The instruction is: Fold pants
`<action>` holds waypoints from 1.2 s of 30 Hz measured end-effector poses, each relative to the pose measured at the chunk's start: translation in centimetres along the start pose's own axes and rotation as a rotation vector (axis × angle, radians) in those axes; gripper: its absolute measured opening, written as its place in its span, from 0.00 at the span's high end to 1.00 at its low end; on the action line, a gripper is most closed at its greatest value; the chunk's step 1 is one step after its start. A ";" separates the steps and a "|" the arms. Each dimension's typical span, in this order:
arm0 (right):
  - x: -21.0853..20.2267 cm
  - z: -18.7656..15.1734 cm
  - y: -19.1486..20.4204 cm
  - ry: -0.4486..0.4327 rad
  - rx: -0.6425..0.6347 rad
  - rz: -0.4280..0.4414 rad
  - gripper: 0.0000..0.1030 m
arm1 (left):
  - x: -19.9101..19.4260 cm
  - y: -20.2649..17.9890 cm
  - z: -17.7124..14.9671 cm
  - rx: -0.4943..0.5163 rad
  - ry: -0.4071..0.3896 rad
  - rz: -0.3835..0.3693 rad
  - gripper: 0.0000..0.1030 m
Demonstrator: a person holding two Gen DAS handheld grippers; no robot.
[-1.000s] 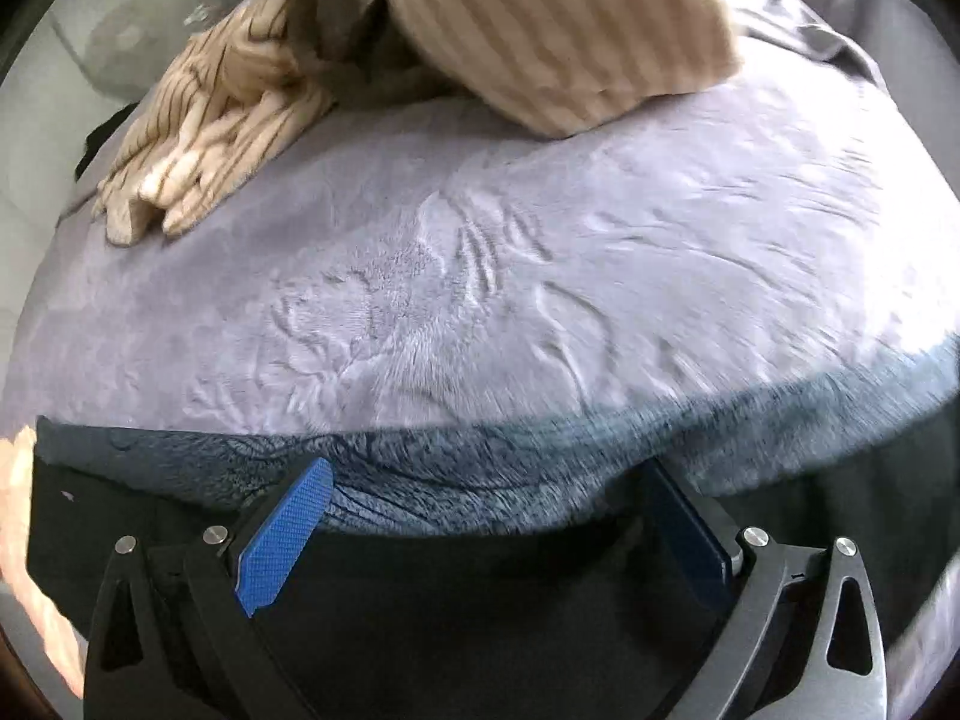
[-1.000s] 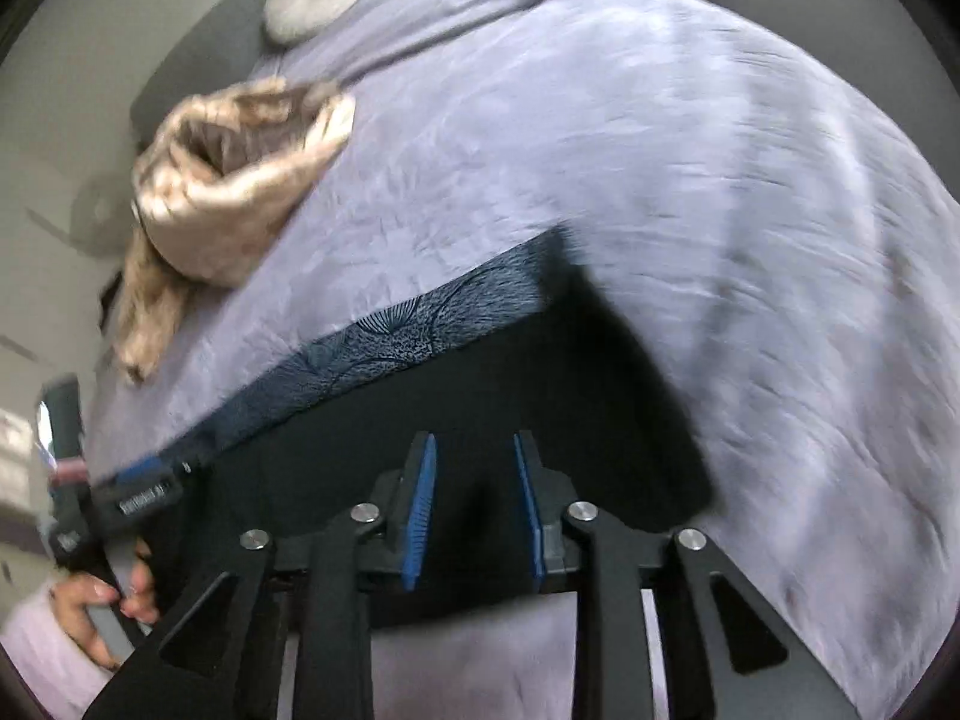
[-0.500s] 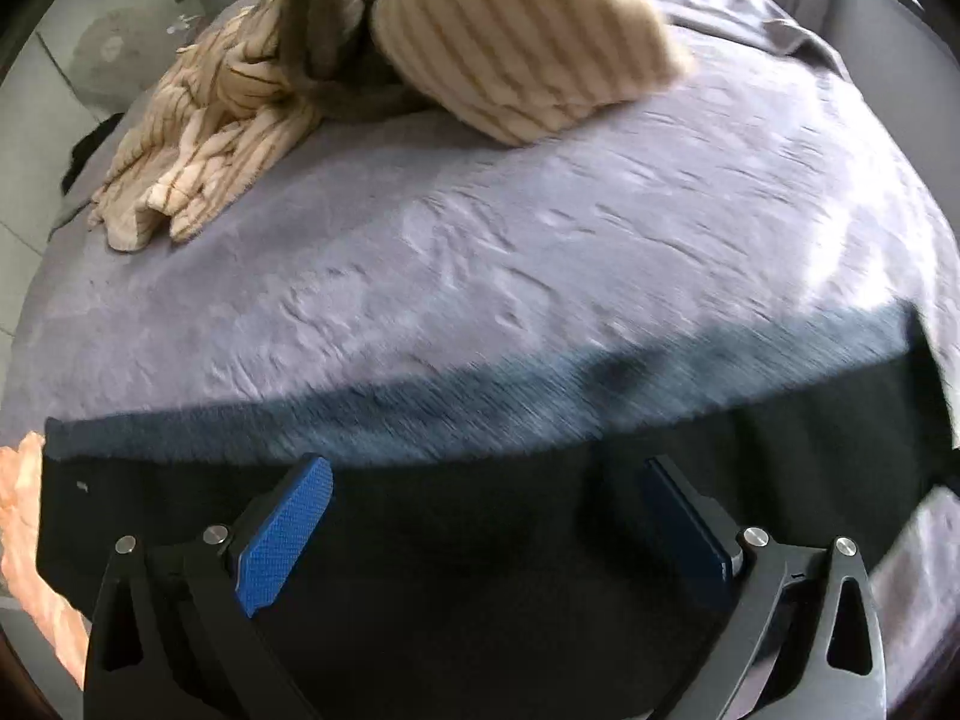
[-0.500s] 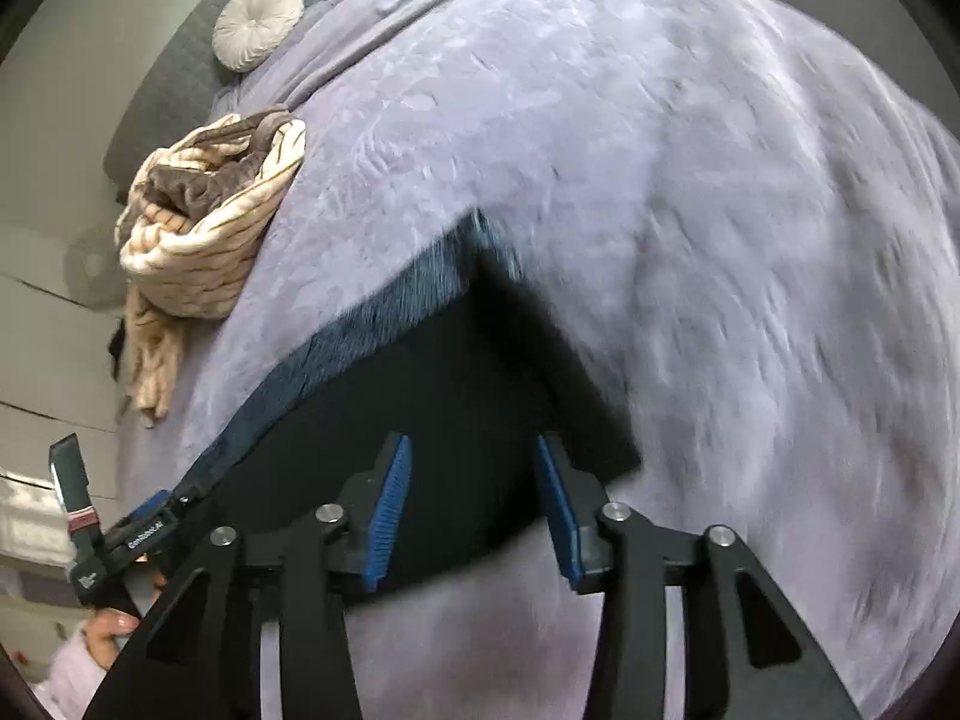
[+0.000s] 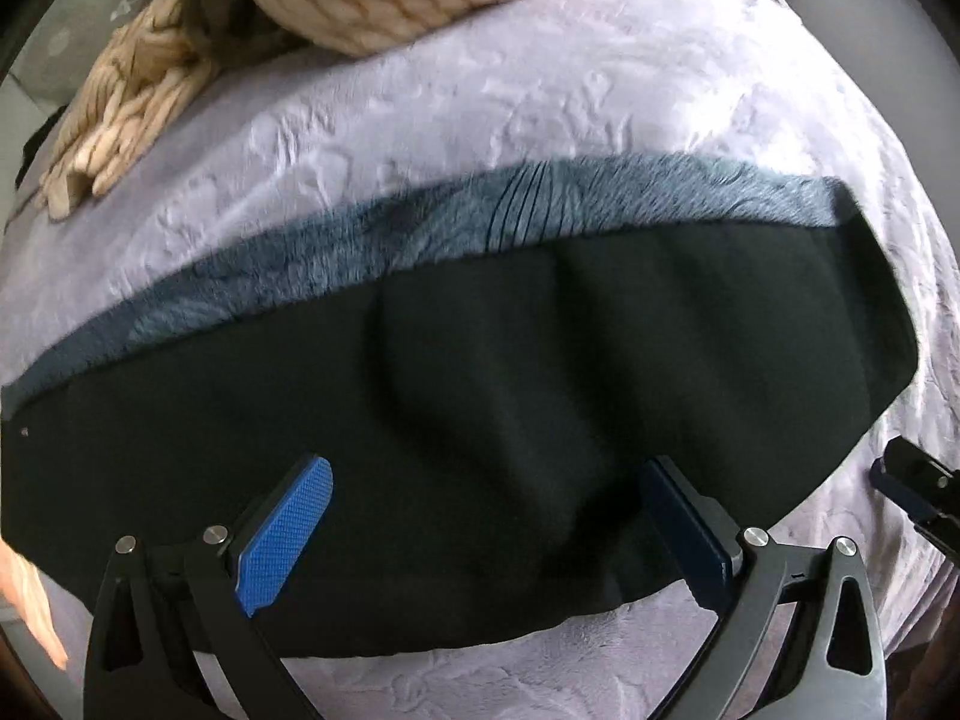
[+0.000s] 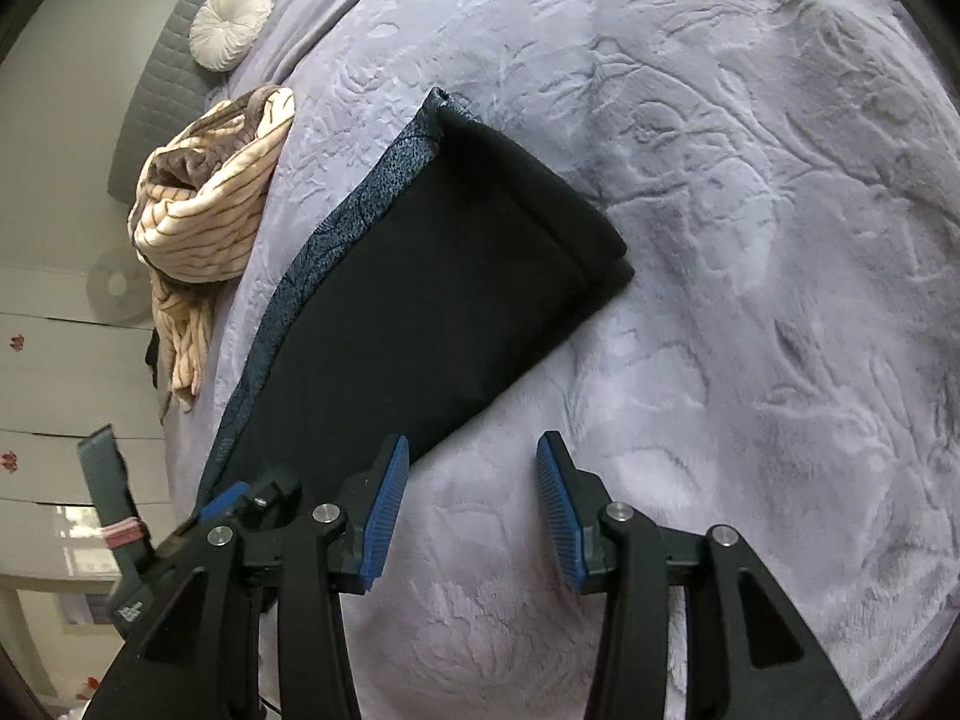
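Observation:
The black pants point(image 5: 480, 372) lie folded lengthwise on the lilac bedspread point(image 5: 456, 120), with a patterned blue inner layer point(image 5: 540, 210) showing along the far edge. In the right wrist view the pants point(image 6: 420, 300) stretch from lower left to a folded end at centre. My left gripper point(image 5: 489, 525) is open and empty just above the pants' near edge. My right gripper point(image 6: 471, 495) is open and empty over the bedspread, just right of the pants' near edge. The left gripper also shows in the right wrist view point(image 6: 240, 498).
A cream striped blanket heap point(image 5: 336, 6) lies at the far side of the bed, also in the right wrist view point(image 6: 204, 210). A round white cushion point(image 6: 231, 24) sits by the grey headboard. White drawers point(image 6: 54, 396) stand at the left.
My right gripper has opened, let go of the pants and drawn back toward me. The pants now lie flat. My left gripper stays open and has pulled back and lifted.

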State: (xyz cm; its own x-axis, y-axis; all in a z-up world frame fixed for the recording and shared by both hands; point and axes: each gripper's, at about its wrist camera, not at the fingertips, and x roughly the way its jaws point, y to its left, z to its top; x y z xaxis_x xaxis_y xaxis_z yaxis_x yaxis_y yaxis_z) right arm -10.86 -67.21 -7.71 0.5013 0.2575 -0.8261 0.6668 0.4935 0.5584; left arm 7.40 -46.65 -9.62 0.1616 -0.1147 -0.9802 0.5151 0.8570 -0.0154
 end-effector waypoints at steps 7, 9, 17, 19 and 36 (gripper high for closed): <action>0.4 0.6 -0.3 0.009 0.006 0.012 0.50 | 0.2 0.2 -0.2 -0.021 0.011 0.003 0.00; 0.5 0.8 -0.5 0.011 0.021 0.024 0.50 | 0.2 0.1 -0.2 -0.024 0.012 0.006 0.00; 1.2 1.4 -1.3 0.015 0.057 0.049 0.50 | 0.6 0.0 -0.1 -0.023 0.018 0.011 0.00; 1.4 1.5 -1.5 0.014 0.065 0.054 0.50 | 0.2 -0.1 -0.3 -0.020 0.018 0.011 0.00; 2.1 2.0 -2.2 -0.001 0.092 0.104 0.48 | 1.0 0.1 -0.1 -0.022 0.027 0.006 0.00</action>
State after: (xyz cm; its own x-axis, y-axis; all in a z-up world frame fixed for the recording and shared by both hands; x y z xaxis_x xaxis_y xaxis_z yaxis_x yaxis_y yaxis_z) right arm -10.16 -69.44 -10.54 0.5708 0.3027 -0.7633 0.6588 0.3860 0.6457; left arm 7.50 -46.66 -10.63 0.1415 -0.0962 -0.9852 0.4957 0.8684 -0.0136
